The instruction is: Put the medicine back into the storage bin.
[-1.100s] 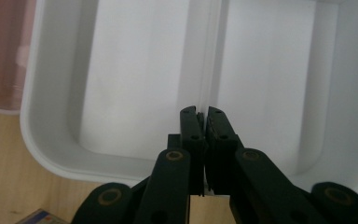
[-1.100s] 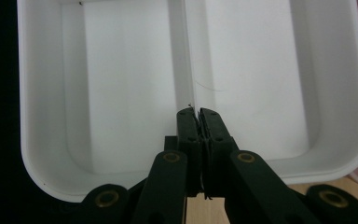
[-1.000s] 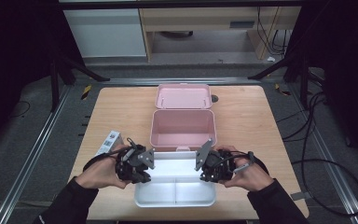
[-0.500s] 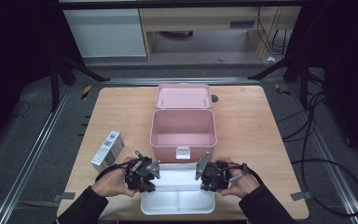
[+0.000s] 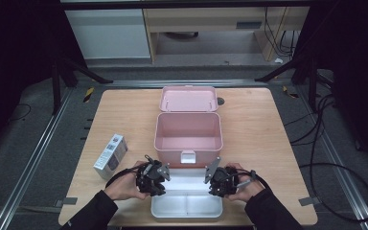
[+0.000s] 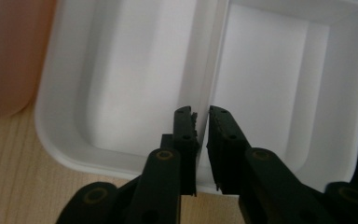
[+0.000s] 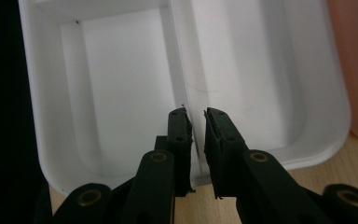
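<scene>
High view: the white two-compartment tray (image 5: 187, 203) lies at the near edge of the surface (image 5: 249, 129), just before the open pink box (image 5: 188, 132); a small carton (image 5: 110, 155) lies to its left. The left hand-held gripper (image 5: 159, 179) and right hand-held gripper (image 5: 214, 180) face inward at opposite short ends of the tray, held level. Left gripper view: the jaws straddle the tray's end rim (image 6: 121, 161) by the central divider, a narrow gap showing; they have just been opening, grip released. Right gripper view: likewise slightly parted over the rim (image 7: 307, 156), just opened.
</scene>
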The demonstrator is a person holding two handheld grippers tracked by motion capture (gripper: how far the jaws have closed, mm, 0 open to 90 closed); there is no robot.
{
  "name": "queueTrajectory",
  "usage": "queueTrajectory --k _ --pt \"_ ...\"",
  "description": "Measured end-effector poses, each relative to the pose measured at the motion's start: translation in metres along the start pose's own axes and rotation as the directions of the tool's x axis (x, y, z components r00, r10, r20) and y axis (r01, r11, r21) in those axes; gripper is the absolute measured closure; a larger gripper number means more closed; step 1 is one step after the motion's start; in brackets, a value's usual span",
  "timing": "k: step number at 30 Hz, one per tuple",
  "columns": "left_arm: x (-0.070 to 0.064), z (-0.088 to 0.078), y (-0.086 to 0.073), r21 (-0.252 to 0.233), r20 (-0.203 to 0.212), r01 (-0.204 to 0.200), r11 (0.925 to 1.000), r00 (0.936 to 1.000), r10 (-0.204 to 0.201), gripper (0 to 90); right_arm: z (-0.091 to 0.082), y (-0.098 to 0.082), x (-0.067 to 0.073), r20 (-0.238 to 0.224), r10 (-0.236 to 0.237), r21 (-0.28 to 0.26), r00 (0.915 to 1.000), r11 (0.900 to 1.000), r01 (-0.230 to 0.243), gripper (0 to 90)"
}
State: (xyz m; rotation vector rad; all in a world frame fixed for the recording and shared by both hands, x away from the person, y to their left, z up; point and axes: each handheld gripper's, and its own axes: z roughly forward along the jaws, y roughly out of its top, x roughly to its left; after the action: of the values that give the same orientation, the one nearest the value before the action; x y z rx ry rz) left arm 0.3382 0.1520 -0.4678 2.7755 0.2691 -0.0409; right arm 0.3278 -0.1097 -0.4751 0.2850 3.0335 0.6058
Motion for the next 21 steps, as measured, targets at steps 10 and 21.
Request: queueTrajectory --k 10,21 --pt "0.003 -0.053 -0.024 -0.237 -0.147 0.183 0.9542 0.9642 -0.221 57.2 -0.041 -0.025 -0.010 0.115 0.194 -0.197 0.9743 0.966 -0.169 60.6" --pt "0.021 -0.110 -0.078 -0.484 -0.244 0.419 0.7681 0.7782 -0.578 41.8 -0.061 -0.063 -0.032 0.228 0.439 -0.341 0.8691 0.872 -0.351 44.6"
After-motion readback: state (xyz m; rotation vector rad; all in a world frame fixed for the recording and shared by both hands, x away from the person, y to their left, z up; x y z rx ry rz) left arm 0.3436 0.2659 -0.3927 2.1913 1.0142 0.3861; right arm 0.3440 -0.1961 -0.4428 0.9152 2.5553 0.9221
